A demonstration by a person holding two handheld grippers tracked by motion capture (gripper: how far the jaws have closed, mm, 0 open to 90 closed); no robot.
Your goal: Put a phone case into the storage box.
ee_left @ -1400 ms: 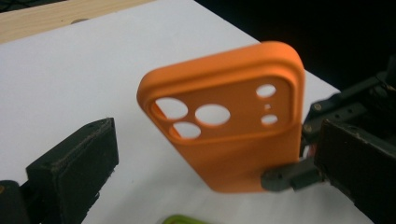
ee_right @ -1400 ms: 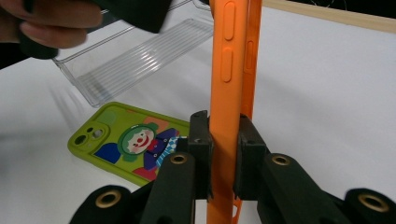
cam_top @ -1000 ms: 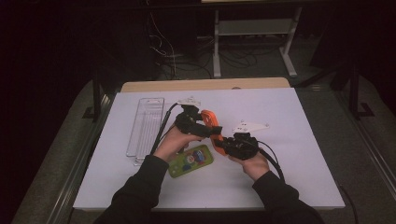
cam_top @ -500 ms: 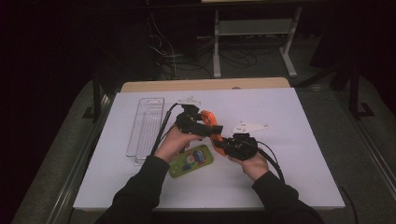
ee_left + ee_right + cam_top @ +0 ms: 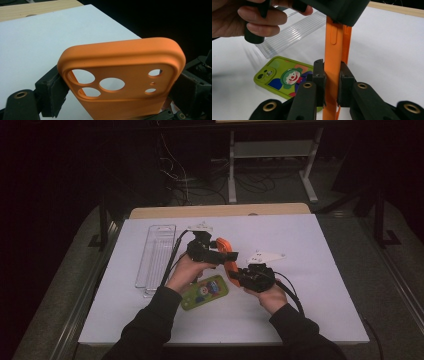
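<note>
Orange phone case (image 5: 333,50) held on edge, pinched flat-side by right gripper (image 5: 331,85); left gripper (image 5: 120,87) spans its camera end, jaws just closing, seemingly touching.

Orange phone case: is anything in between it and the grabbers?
Nothing visible. The soft orange phone case sits directly between the right gripper's pads, pinched by its thin edge. The left gripper's jaws, just closing, flank its camera end, touching or nearly so.
</note>
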